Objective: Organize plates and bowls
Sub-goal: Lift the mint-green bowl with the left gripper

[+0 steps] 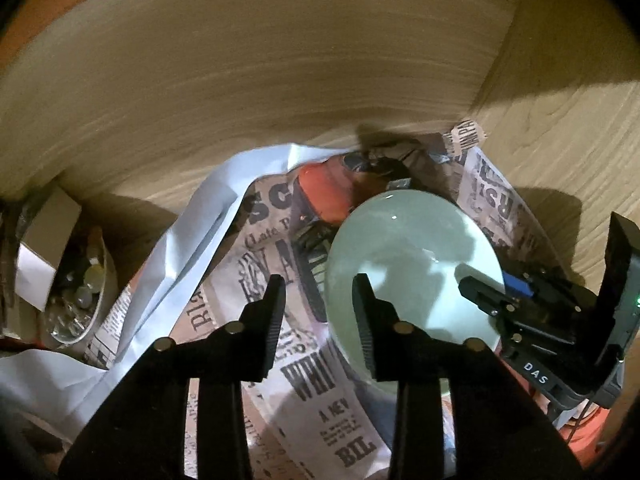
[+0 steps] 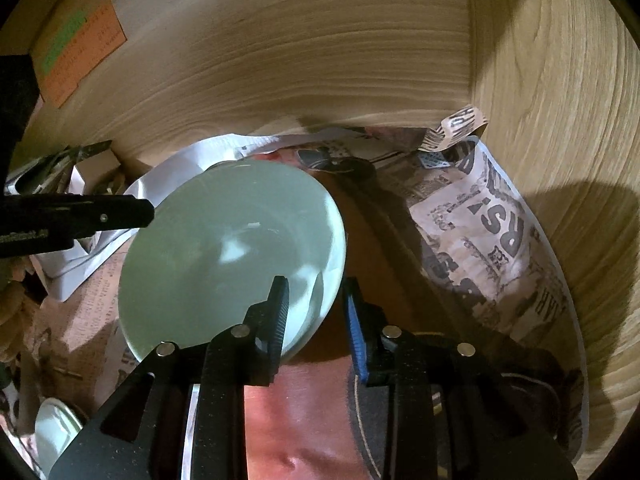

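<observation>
The pale green bowl (image 2: 232, 256) is being pinched at its near rim by the right gripper (image 2: 316, 312), so it should be lowered slowly onto the newspaper (image 2: 480, 240), while the left gripper (image 1: 320, 316) is being kept empty and slightly open, just left of the bowl.

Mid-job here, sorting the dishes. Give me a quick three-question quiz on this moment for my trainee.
1. True or false: the left claw is gripping the pale green bowl.
2. Multiple choice: what lines the cabinet floor around the bowl? A) a towel B) printed newspaper C) a rubber mat
3. Fill the blank: the right claw is shut on the bowl's ____.

Key: 1 false, its fingers stand apart with only paper showing between them; 2 B; 3 rim.
</observation>
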A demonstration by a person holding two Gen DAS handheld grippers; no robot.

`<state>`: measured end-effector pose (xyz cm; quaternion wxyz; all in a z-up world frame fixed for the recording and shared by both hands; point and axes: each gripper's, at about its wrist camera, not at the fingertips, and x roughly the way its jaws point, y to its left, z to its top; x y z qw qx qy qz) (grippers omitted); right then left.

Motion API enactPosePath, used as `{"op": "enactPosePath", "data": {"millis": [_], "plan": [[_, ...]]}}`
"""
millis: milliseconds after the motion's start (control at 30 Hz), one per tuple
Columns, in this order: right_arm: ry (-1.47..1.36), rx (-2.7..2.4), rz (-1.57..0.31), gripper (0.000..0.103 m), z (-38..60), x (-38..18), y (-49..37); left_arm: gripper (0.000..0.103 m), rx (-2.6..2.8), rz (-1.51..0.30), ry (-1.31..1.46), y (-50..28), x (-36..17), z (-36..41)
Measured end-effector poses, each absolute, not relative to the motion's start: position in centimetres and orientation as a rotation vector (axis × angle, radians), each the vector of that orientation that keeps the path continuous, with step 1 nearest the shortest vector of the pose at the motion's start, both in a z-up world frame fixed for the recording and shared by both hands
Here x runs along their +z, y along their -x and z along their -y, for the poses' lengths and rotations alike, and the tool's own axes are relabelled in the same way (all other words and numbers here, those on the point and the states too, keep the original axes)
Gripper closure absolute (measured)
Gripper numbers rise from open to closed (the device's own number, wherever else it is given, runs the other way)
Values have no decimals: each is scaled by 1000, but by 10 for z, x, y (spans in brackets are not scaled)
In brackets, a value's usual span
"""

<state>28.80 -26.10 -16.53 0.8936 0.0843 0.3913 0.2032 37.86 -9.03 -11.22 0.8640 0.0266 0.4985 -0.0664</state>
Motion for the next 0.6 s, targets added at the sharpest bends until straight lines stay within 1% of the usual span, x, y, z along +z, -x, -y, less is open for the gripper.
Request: {"op": "enactPosePath", "data": {"millis": [133, 167, 200, 267, 367, 500, 600], "plan": [[-171, 441, -815, 78, 260, -166, -287, 69, -170, -1088, -34, -387, -125, 92], [-167, 448, -818, 78, 258, -166, -288, 71, -178, -1094, -40, -388, -127, 95], [-159, 445, -816, 78, 257, -166, -288, 77, -186, -1096, -48, -388, -129, 97], [-149, 441, -808, 78, 256, -165, -287, 84, -197, -1103, -85, -387, -132, 104], [-168, 439, -812, 80, 258, -164, -289, 84, -197, -1085, -126, -385, -132, 108], [-194, 429, -808, 85, 262, -162, -289, 84, -216, -1086, -110, -384, -131, 105], [-189, 424, -784, 86, 261, -154, -283, 84, -201, -1064, -136, -379, -128, 106]]}}
